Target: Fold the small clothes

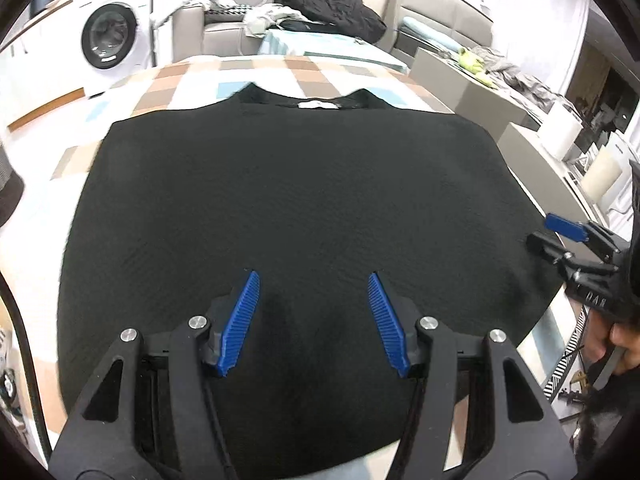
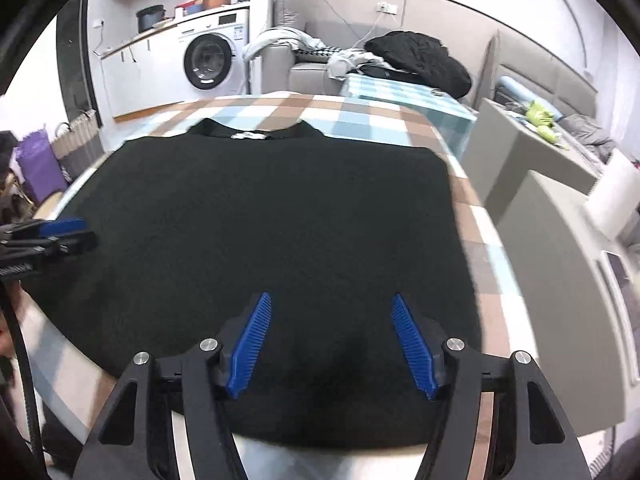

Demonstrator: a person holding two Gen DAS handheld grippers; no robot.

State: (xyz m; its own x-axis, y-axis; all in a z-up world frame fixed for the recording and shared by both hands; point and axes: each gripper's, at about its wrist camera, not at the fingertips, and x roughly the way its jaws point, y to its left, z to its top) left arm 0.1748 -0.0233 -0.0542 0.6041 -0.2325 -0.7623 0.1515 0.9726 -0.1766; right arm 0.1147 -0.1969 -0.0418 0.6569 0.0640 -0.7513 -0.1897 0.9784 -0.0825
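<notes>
A black top lies flat on the checked tablecloth, its neckline and white label at the far end. My left gripper hovers over the near hem, open, with nothing between its blue pads. My right gripper also stands open over the top, near its near right part, with nothing between its pads. In the left wrist view the right gripper shows at the garment's right edge. The left gripper shows at the left edge of the right wrist view.
Beyond the table stand a washing machine and a sofa piled with clothes, among them a black jacket. Grey cabinets flank the table's right side. A woven basket stands at the left.
</notes>
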